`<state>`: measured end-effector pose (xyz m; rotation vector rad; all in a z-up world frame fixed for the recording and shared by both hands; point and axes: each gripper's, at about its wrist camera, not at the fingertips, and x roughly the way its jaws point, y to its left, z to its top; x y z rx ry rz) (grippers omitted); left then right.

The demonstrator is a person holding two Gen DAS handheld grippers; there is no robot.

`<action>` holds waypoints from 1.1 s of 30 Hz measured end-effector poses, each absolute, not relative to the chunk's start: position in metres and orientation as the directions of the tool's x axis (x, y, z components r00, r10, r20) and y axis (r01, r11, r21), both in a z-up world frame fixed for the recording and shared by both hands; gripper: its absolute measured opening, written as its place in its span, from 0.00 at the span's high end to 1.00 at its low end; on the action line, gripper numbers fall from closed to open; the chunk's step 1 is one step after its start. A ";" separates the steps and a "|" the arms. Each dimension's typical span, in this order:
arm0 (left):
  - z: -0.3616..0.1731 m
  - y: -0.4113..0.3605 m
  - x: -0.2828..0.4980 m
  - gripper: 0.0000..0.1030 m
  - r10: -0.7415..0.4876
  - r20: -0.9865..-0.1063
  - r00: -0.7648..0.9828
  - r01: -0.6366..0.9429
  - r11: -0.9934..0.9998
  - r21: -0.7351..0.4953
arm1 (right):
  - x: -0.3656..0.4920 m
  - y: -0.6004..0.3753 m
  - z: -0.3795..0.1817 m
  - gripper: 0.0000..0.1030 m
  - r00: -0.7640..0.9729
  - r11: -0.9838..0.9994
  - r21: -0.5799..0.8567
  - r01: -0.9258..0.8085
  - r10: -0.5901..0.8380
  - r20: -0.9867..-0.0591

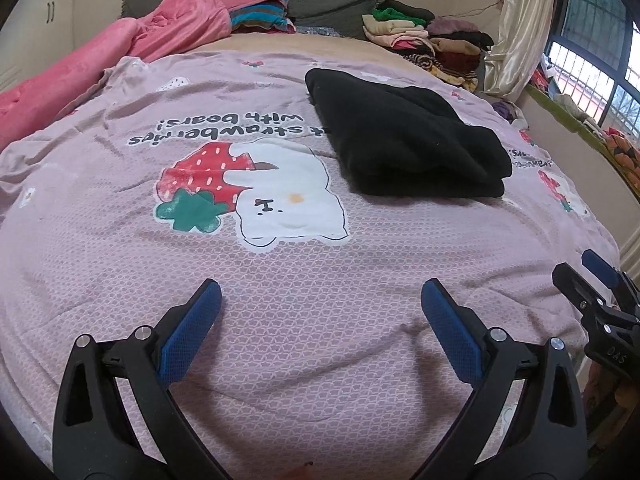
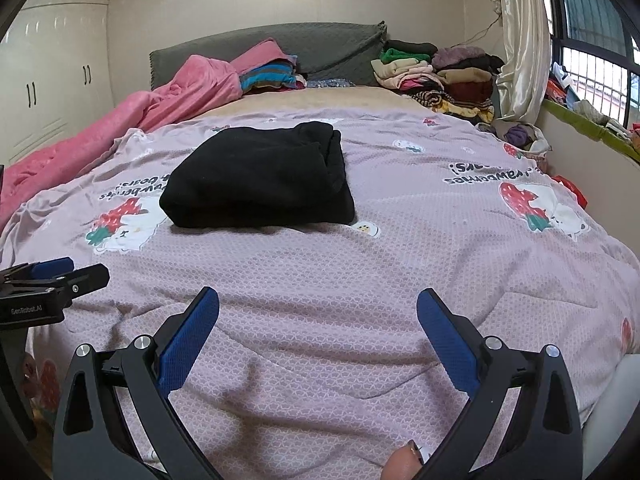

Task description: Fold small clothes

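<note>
A black garment (image 1: 404, 136) lies folded into a thick rectangle on the pink strawberry-print bedspread (image 1: 280, 280); in the right wrist view the same black garment (image 2: 260, 184) sits ahead and to the left. My left gripper (image 1: 320, 300) hovers open over the bare bedspread, well short of the garment, with nothing between its blue pads. My right gripper (image 2: 318, 308) is open too, above the bedspread (image 2: 340, 280) near the bed's front edge. Each gripper shows at the side of the other's view: right gripper (image 1: 592, 276), left gripper (image 2: 76, 268).
A pink blanket (image 1: 120, 52) is bunched along the left side of the bed. Stacks of folded clothes (image 1: 424, 36) sit at the headboard's right, by a curtain (image 1: 520, 28) and window. A white wardrobe (image 2: 52, 80) stands at left. A fingertip (image 2: 404, 460) shows at the bottom.
</note>
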<state>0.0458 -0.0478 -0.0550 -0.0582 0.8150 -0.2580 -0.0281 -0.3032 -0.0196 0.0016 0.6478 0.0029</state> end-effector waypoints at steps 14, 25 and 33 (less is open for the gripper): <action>-0.053 -0.050 0.043 0.09 -0.244 -0.710 0.661 0.208 0.968 -0.138 | -0.028 -0.299 -0.020 0.04 0.795 1.000 -0.015 -0.013 0.001 -0.606; -0.053 -0.050 0.043 0.09 -0.232 -0.716 0.658 0.200 0.971 -0.130 | -0.028 -0.299 -0.020 0.04 0.794 1.000 -0.013 -0.015 0.004 -0.608; -0.053 -0.050 0.043 0.09 -0.223 -0.718 0.659 0.196 0.973 -0.122 | -0.027 -0.297 -0.020 0.04 0.794 1.000 -0.014 -0.014 0.003 -0.608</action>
